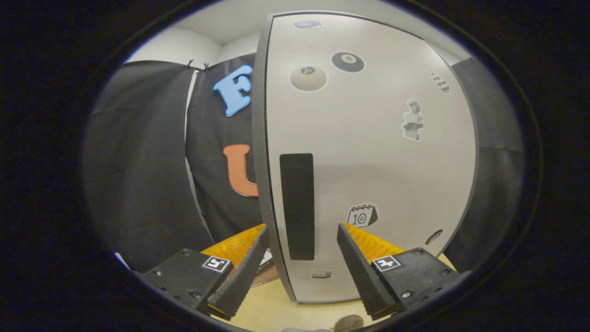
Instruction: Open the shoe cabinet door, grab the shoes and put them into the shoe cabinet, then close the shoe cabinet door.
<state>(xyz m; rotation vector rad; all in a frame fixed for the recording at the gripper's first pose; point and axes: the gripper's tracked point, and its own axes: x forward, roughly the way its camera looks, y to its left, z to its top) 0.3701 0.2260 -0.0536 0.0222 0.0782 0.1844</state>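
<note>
The shoe cabinet door stood upright just ahead of the gripper, filling the centre and right of the frame, its long axis vertical and its pale grey face turned toward the camera. Its dark left edge ran between the spread fingers, as did the tall black handle strip, also vertical. The gripper was open, its ridged black fingers touching nothing I could make out. The door was smooth and matte, dotted with small stickers. Below lay a light wooden surface. Black cloth hung at the left, with a white wall at upper left.
</note>
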